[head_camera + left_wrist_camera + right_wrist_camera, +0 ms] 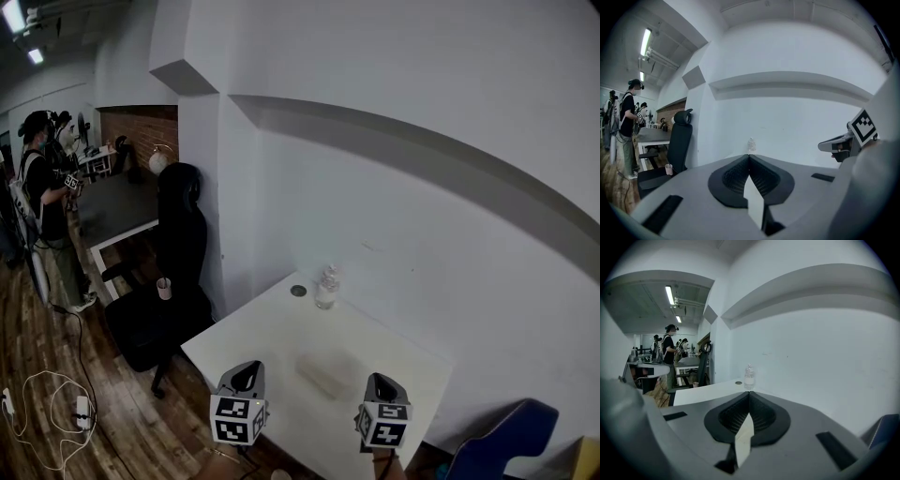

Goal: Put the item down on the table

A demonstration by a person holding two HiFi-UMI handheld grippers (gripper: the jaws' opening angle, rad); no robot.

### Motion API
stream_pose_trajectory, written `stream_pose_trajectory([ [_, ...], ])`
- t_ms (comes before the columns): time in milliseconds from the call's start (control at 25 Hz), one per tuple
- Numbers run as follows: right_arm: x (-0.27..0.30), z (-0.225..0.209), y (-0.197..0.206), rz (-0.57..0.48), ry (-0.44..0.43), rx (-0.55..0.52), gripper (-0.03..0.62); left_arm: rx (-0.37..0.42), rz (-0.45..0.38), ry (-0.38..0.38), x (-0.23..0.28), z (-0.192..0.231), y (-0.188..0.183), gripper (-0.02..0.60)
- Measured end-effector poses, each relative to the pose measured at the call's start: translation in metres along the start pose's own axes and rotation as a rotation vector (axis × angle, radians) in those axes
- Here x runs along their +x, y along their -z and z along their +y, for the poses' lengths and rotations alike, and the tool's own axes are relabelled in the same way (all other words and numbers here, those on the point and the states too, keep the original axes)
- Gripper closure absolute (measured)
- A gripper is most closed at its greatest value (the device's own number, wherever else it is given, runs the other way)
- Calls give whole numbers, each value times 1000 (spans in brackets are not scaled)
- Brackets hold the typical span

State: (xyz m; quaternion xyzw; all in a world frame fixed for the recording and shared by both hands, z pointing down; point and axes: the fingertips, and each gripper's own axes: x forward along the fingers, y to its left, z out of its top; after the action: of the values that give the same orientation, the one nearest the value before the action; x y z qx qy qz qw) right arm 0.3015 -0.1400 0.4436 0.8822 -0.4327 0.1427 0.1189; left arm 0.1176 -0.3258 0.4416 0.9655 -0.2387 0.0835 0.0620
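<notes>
Item (328, 372): pale, flat, roughly rectangular, with a blurred outline. What it is cannot be told. It lies on the white table (403, 349), free of both claws. It sits ahead of the left claw (248, 368) and to its right, and ahead of the right claw (379, 380) and to its left, so it is between the two and near their tips.

Left claw: in the left gripper view the jaws are closed tip to tip with nothing between them. Right claw: in the right gripper view the jaws are likewise pressed together and empty.

Farther ahead of both claws, a clear bottle (326, 288) stands upright near the table's far edge, by the wall. A small dark disc (298, 291) lies just to its left.

Off the table, left of the left claw, is a black office chair (180, 246) with a small cup (163, 288) on its seat. A person (45, 211) stands well beyond it. A blue chair (502, 439) is to the right of the right claw.
</notes>
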Motion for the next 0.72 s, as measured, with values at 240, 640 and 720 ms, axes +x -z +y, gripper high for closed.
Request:
stream_pose_trajectory([
  [240,-1,-8,4,7,12,14,562,-11,8,-3,2,-3,4,565],
  [640,1,-9,5,11,-2,24,562,-7,20,-5,2,-7,6,565],
  [720,1,-9,4,7,-5,27,562,-7,22,-8,2,-6,7,565],
])
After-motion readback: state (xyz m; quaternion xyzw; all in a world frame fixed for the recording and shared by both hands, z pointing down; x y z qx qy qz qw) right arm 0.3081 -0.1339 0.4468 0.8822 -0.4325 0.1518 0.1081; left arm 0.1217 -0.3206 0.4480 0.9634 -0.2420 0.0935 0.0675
